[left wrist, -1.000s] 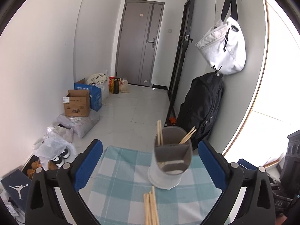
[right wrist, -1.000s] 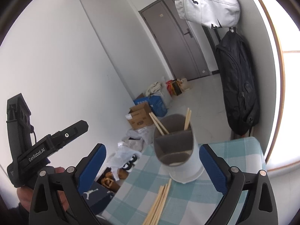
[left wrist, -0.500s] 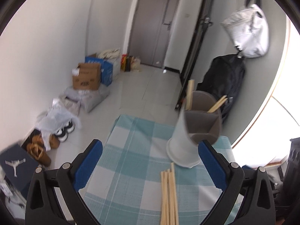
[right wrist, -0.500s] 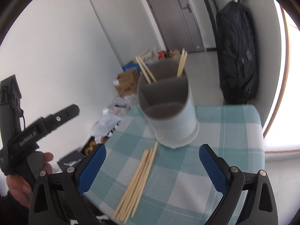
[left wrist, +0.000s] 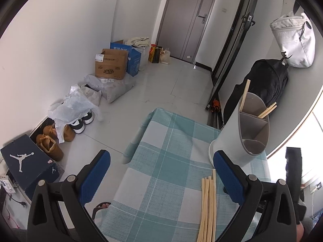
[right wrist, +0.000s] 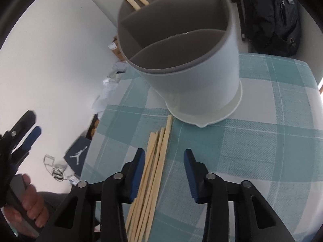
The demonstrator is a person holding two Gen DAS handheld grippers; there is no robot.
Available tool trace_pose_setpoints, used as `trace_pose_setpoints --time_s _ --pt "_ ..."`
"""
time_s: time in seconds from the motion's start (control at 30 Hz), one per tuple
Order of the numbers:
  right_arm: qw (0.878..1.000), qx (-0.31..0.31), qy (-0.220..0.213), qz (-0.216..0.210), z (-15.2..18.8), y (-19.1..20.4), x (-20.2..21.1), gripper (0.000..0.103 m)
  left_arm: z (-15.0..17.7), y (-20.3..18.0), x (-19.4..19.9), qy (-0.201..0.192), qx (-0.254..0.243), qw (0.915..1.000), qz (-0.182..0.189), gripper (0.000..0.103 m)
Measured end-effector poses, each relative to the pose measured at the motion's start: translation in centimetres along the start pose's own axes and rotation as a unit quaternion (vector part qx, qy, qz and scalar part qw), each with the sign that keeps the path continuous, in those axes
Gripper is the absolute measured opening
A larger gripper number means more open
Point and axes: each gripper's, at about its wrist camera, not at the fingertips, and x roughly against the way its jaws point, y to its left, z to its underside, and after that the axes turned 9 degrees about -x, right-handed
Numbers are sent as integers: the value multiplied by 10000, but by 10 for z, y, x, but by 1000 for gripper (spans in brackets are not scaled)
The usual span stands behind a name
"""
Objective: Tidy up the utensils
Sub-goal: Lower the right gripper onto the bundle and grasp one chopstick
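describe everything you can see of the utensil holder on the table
The utensil holder is a round white tub with a grey inner lining, split by curved dividers into compartments. It stands upright on a flared base on the checked tablecloth. A few wooden chopsticks lean in its far compartments; the near one looks empty. Loose chopsticks lie just before its base.

Right tongs (right wrist: 164, 161) closing over loose chopsticks (right wrist: 153, 173) on checked cloth (right wrist: 252, 151), divided holder (right wrist: 181, 64) just beyond

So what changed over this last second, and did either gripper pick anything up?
The right gripper dropped toward the loose chopsticks, its jaws closing around them but not yet pinching. The left gripper tipped down too, still open and empty. Holder and chopsticks have not moved.
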Motion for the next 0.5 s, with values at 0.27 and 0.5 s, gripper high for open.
trace_pose_setpoints --time_s 0.27,0.5 --pt "9973 -46 300 667 -10 10 -34 13 -2 9 -4 89 115 9999 -7 100" --pt "9952 127 352 902 -3 14 -34 4 -2 14 -9 221 240 9995 55 100"
